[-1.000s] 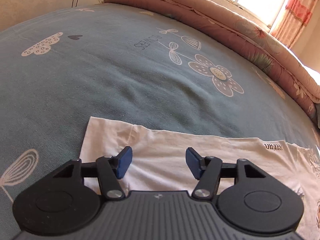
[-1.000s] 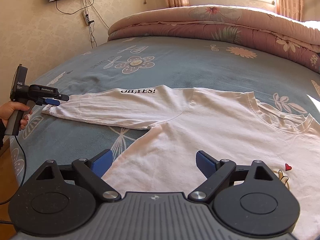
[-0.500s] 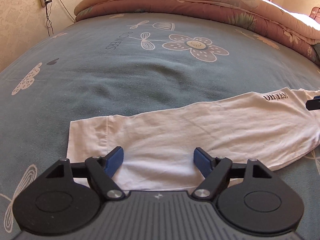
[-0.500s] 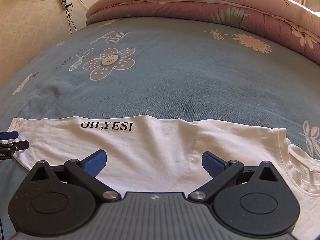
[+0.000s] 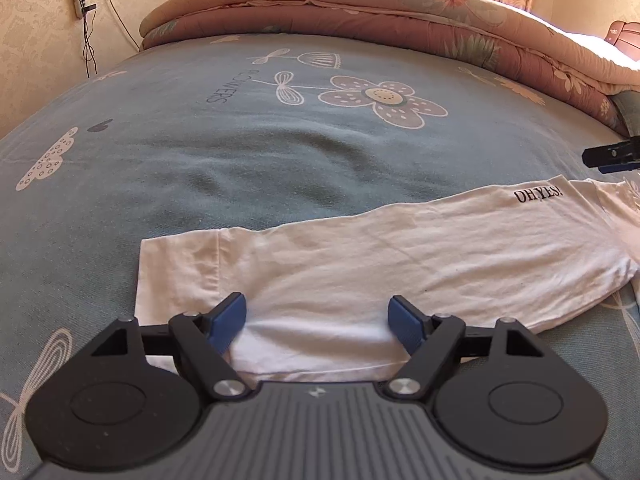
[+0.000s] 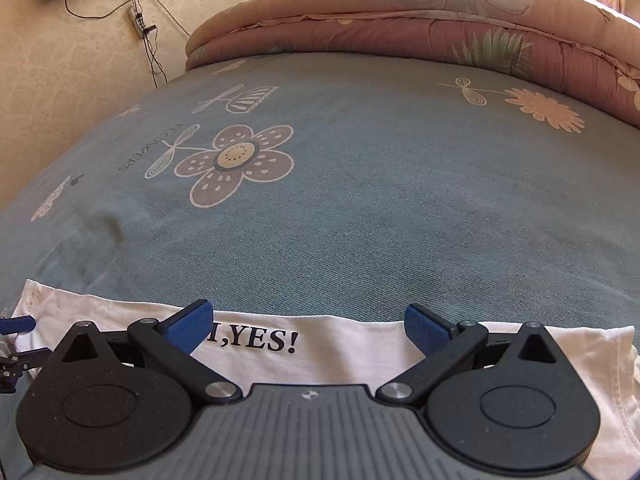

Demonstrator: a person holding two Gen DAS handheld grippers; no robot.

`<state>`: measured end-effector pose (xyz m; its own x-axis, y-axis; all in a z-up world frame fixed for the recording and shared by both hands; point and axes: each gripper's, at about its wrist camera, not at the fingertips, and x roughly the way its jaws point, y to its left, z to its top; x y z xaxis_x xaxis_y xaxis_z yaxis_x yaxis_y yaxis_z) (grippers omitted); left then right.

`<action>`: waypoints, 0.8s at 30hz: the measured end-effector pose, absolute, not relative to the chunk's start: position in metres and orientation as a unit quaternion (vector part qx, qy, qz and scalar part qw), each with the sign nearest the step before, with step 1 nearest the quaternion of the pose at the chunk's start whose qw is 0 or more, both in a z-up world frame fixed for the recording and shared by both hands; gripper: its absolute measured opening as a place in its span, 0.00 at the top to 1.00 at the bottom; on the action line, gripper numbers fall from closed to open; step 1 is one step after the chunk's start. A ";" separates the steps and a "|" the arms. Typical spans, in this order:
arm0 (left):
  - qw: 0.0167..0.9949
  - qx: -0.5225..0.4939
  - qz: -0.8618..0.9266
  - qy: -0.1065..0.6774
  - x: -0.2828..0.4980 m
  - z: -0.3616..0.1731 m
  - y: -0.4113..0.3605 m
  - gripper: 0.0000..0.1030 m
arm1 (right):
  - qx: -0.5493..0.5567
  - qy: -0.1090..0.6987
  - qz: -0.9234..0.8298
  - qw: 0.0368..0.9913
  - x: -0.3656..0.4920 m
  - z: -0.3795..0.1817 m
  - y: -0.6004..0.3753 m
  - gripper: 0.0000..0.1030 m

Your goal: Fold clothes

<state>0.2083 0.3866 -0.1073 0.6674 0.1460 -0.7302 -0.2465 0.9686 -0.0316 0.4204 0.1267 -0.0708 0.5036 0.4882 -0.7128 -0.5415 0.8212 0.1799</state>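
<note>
Over white sleeve (image 5: 400, 264), fingers (image 5: 228, 318) wide apart.

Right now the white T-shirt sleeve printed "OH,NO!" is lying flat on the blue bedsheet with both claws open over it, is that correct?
Not quite: the print on the sleeve reads "OH,YES!", as the left wrist view shows in full. The rest holds: it lies flat on the blue bedsheet, with the left claw and the right claw open over it.

I am seeing my left gripper (image 5: 318, 318) levelling out over the sleeve (image 5: 400, 256), jaws just widened, pads clear of cloth | my right gripper (image 6: 308, 326) swinging from the shirt body to the "OH,YES!" print (image 6: 260, 340), jaws just spread wider, nothing gripped
</note>
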 end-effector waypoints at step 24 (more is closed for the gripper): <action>0.906 -0.193 0.083 0.368 0.206 -0.101 0.415 0.14 | -0.020 0.445 0.258 0.857 0.431 -0.072 0.039 0.00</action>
<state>0.2055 0.4153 -0.1006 0.7147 0.0083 -0.6994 -0.2933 0.9114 -0.2888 0.4307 0.0392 -0.0716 0.4699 0.4246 -0.7739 -0.4609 0.8657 0.1951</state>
